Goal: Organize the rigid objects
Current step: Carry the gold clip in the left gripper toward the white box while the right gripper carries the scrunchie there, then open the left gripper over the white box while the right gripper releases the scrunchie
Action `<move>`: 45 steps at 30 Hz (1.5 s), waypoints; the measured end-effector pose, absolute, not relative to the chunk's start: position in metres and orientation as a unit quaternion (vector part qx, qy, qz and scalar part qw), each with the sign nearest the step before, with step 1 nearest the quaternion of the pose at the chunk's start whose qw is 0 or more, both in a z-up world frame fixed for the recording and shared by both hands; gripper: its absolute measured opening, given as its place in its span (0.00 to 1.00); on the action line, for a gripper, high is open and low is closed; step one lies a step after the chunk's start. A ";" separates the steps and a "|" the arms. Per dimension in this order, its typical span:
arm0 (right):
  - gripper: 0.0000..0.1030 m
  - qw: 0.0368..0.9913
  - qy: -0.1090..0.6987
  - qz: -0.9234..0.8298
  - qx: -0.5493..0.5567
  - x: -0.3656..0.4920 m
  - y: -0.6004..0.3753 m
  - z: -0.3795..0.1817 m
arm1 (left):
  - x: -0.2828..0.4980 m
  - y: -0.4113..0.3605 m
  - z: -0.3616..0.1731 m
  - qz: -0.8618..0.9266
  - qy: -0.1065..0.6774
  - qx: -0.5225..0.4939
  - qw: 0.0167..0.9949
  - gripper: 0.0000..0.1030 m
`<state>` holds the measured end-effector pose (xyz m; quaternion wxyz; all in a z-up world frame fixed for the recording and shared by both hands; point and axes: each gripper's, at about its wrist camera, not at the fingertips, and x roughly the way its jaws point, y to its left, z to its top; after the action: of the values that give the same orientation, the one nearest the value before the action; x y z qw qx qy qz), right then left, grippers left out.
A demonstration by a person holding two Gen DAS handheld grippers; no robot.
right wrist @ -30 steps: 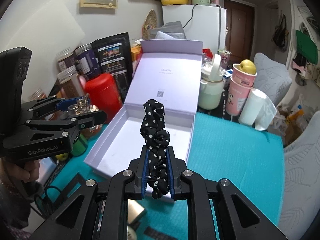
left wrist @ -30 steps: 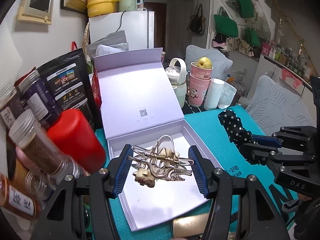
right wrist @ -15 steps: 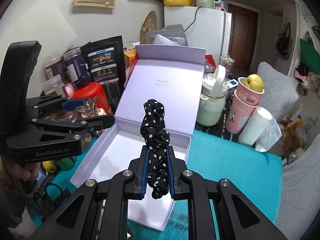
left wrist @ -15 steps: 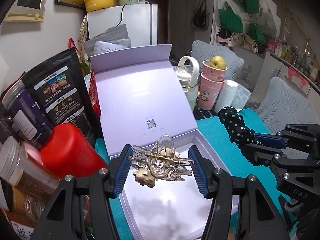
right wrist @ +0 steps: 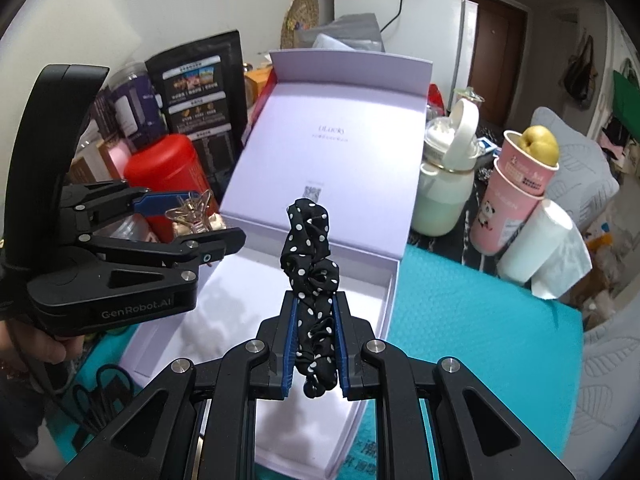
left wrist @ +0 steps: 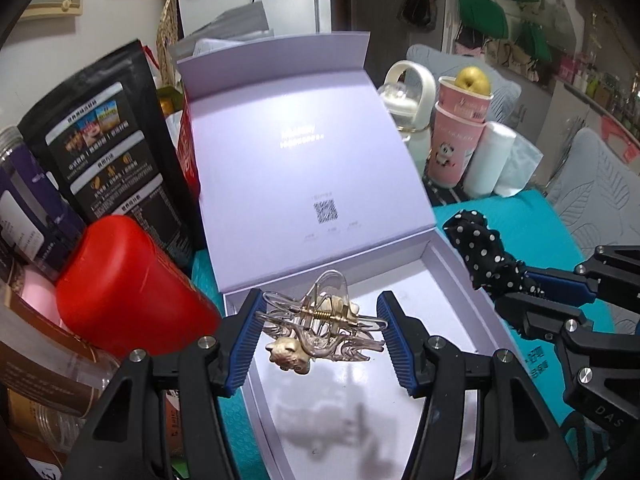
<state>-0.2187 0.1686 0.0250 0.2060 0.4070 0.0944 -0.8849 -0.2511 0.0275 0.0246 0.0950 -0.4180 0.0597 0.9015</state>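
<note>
We list the box (left wrist: pixel 460 276): lilac, lid propped upright behind it, its white floor bare, standing on the teal table (right wrist: pixel 480 320). The left gripper (left wrist: pixel 320 332) is clamped on the clip (left wrist: pixel 320 320), a clear and gold hair claw, which hangs between the blue pads over the box's near-left part. The right gripper (right wrist: pixel 316 336) is pressed tight on the scrunchie (right wrist: pixel 310 248), black with white dots, which stands up out of its jaws above the box's near edge. Left of the box we see a red canister (left wrist: pixel 120 284), a black pouch (left wrist: pixel 108 152) and jars (left wrist: pixel 24 200). To the right are a pale bottle (right wrist: pixel 444 196), pink cups (right wrist: pixel 516 200) bearing a fruit (right wrist: pixel 538 148), and a white roll (right wrist: pixel 536 240).
</note>
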 end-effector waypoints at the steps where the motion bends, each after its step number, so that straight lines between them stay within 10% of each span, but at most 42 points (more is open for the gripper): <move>1: 0.16 0.203 0.099 -0.885 0.408 -0.219 0.168 0.023 | -0.252 0.028 0.020 0.900 0.064 -0.422 0.091 0.55; 14: 0.18 0.205 0.107 -0.869 0.438 -0.232 0.161 -0.002 | -0.261 0.033 -0.004 0.887 0.078 -0.449 0.071 0.56; 20: 0.39 0.201 0.098 -0.867 0.444 -0.235 0.165 -0.002 | -0.263 0.033 -0.011 0.877 0.067 -0.469 0.079 0.56; 25: 0.51 0.192 0.089 -0.866 0.454 -0.235 0.171 -0.002 | -0.263 0.031 -0.013 0.876 0.058 -0.474 0.068 0.84; 45: 0.57 0.175 0.075 -0.882 0.432 -0.206 0.182 0.028 | -0.225 0.024 0.024 0.894 0.051 -0.438 0.078 0.86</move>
<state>-0.2057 0.1824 0.0280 0.1747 0.4318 0.0751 -0.8817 -0.2249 0.0244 0.0238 0.0784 -0.4375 0.0513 0.8943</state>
